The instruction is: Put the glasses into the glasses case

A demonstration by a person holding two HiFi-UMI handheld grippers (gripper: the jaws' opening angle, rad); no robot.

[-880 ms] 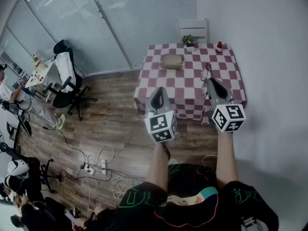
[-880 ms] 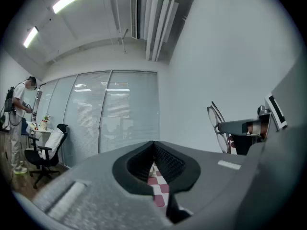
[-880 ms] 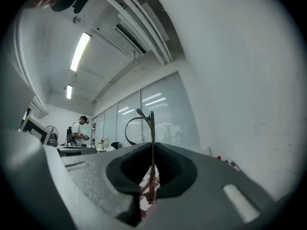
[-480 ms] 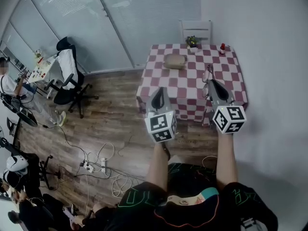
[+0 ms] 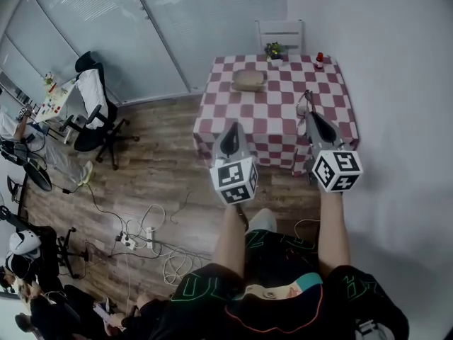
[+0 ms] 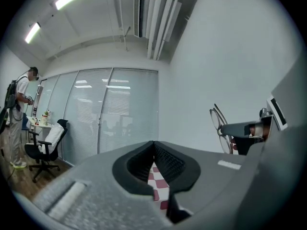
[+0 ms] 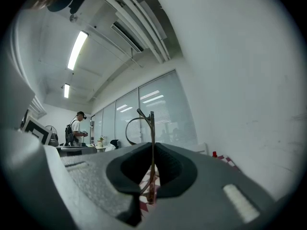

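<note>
A table (image 5: 283,129) under a red-and-white checked cloth stands against the wall. Level before its near edge, the left gripper (image 5: 231,134) is clenched on nothing. The right gripper (image 5: 309,117) pinches the glasses. The tan glasses case (image 5: 249,80) lies toward the table's far side. The glasses (image 7: 152,128) stand on edge between the right pads, well apart from the case.

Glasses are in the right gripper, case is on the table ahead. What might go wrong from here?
1. The right gripper pinches the glasses by a thin part of the frame, most of it standing above the jaws; they could pivot or slip out.
2. The glasses case looks closed on the table, and the left gripper is shut and empty; opening it one-handed may push it across the table.
</note>
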